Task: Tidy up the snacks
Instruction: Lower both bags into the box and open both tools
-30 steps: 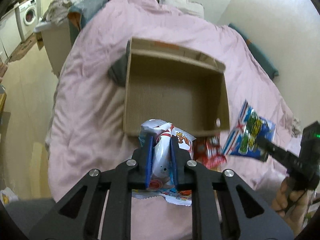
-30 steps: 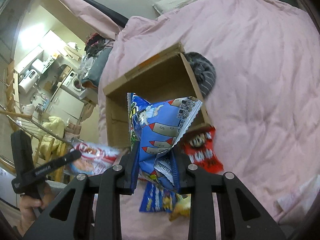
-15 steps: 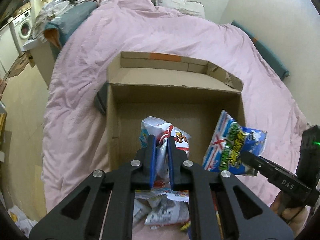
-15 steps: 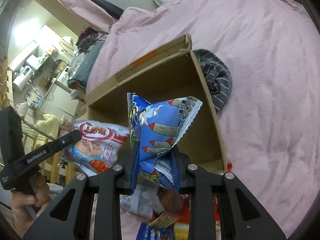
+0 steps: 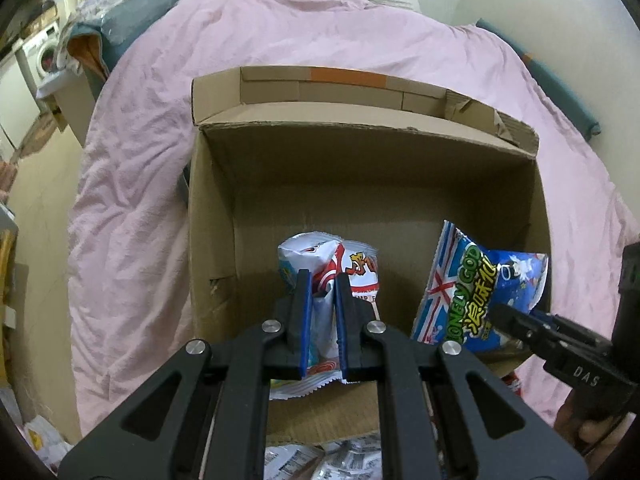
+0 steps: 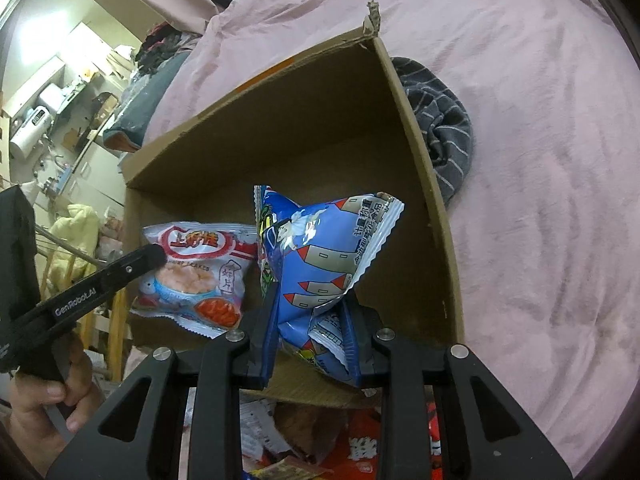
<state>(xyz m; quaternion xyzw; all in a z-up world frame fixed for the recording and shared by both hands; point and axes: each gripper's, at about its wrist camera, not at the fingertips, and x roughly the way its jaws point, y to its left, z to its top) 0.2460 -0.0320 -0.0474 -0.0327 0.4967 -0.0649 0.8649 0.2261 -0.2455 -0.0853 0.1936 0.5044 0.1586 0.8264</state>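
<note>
Setting: pink bedcover (image 5: 160, 128) bearing an open cardboard box (image 5: 208, 216)
White shrimp-cracker bag (image 5: 320, 264): we see it pinched in our closed left gripper (image 5: 322, 280), hanging over the box interior
Blue snack bag (image 6: 320, 256): clamped in our right gripper (image 6: 312, 312), also over the box
Surroundings: striped grey cloth (image 6: 444, 120) beside the box wall; loose packets (image 6: 352, 448) before the box

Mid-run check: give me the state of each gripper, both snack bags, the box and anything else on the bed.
left gripper: shut on the white shrimp-chip bag, held over the box.
right gripper: shut on the blue snack bag, held over the box.
cardboard box: open, floor bare where visible.
striped cloth: bunched against the box's outer wall.
loose packets: outside the box's near edge.
</note>
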